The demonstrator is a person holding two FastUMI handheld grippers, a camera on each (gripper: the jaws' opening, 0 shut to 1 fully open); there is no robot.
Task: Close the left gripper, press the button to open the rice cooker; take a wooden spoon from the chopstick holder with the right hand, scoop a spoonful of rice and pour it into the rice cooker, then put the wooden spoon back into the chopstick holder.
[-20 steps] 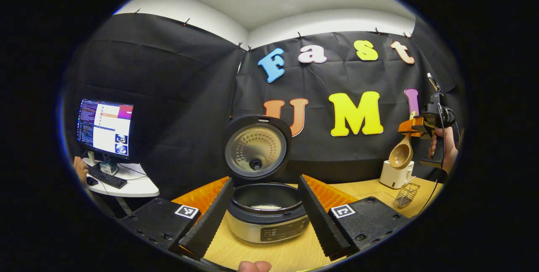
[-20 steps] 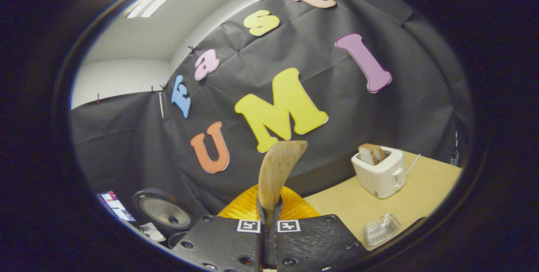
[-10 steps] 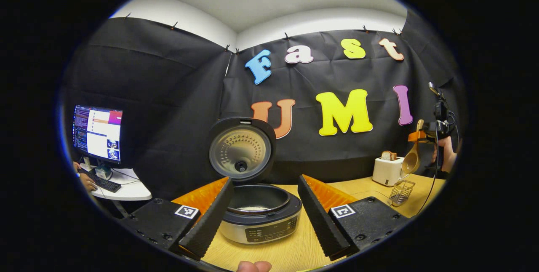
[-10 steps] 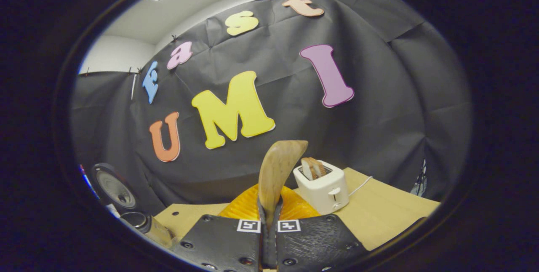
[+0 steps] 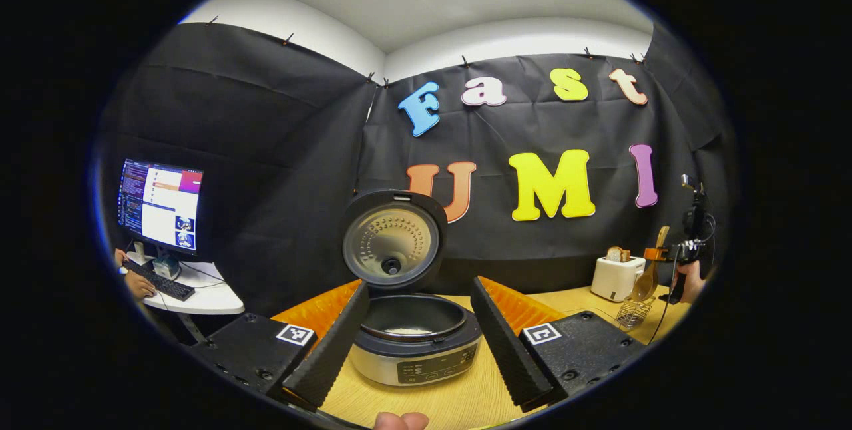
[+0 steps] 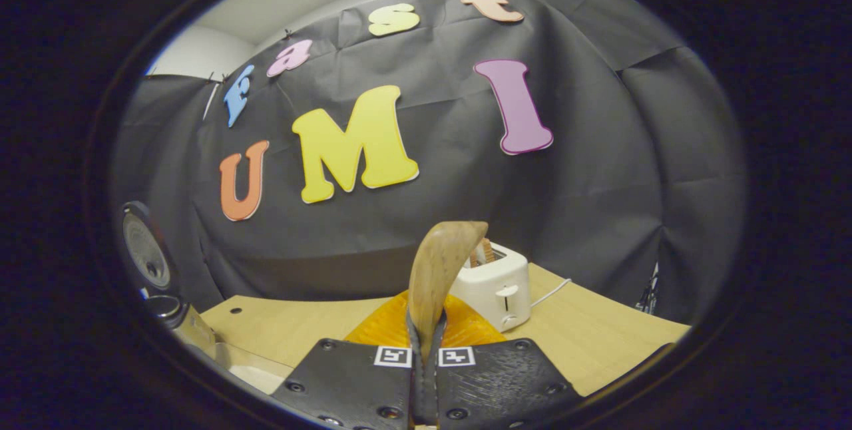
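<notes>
In the left gripper view, the left gripper [image 5: 416, 337] hangs with its 2 fingers spread wide, framing the rice cooker [image 5: 414, 345] on the wooden table [image 5: 459, 403]. The cooker's lid [image 5: 394, 238] stands upright and open, with a little rice [image 5: 407, 331] showing in the pot. Far to the right, a hand [image 5: 685, 281] holds the right gripper [image 5: 659, 255] with the wooden spoon [image 5: 647, 280] bowl-down just above the wire chopstick holder [image 5: 632, 313], beside a white toaster [image 5: 616, 277].

In the right gripper view, the right gripper's jaws are clamped narrow on the spoon's handle, its bowl rising ahead in front of the toaster.
</notes>
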